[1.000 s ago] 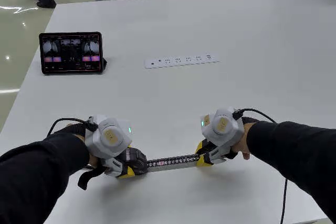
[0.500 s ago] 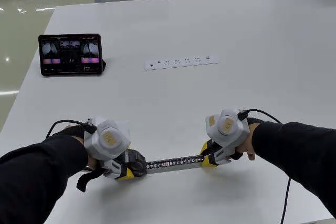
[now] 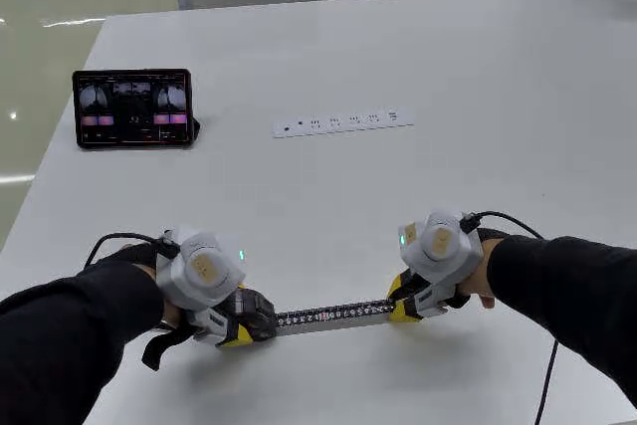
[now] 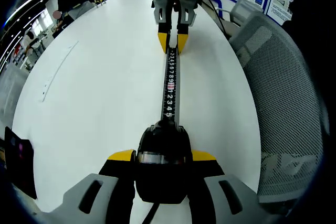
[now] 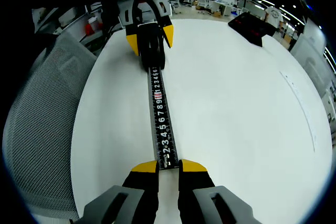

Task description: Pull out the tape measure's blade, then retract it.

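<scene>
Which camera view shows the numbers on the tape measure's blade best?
The right gripper view: the blade runs large up the middle, with its digits readable. The left gripper view shows it narrower, with smaller digits. In the head view it is a thin strip, and its digits are too small to read.

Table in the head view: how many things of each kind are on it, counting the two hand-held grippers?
Tape measure: 1
Tablet: 1
Power strip: 1
Grippers: 2, the left gripper and the right gripper
Total: 5
</scene>
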Tool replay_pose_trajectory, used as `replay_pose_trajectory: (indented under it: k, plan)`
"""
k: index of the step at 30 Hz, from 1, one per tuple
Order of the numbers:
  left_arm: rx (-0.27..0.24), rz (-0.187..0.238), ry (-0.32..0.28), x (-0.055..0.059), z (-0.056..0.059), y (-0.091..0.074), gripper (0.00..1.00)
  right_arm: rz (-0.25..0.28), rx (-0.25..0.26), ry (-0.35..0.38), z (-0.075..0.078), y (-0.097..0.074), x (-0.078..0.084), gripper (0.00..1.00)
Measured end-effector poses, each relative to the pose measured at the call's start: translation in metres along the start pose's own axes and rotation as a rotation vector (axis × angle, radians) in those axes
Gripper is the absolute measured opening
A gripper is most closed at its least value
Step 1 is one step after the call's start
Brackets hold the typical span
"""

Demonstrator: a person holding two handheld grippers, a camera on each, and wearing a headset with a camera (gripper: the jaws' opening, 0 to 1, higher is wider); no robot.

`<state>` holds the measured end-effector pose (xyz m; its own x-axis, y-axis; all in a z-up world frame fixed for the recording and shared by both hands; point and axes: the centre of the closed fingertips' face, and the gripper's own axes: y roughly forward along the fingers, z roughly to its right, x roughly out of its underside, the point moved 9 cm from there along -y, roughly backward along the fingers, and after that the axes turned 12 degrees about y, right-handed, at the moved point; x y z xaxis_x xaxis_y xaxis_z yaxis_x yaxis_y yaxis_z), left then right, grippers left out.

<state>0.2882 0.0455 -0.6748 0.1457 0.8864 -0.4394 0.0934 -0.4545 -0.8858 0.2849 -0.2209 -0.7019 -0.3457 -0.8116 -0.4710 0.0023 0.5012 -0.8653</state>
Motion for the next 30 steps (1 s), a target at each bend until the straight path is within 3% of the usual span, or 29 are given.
replay_pose_trajectory:
  k: [19,30]
  plan:
    - [-0.007,0.013,-0.005,0.001,0.000,-0.001,0.33,-0.018,0.014,0.018,0.008,-0.013,0.019,0.09]
    - [-0.009,0.016,-0.010,0.002,0.000,-0.001,0.33,-0.011,0.012,0.020,0.010,-0.013,0.022,0.09]
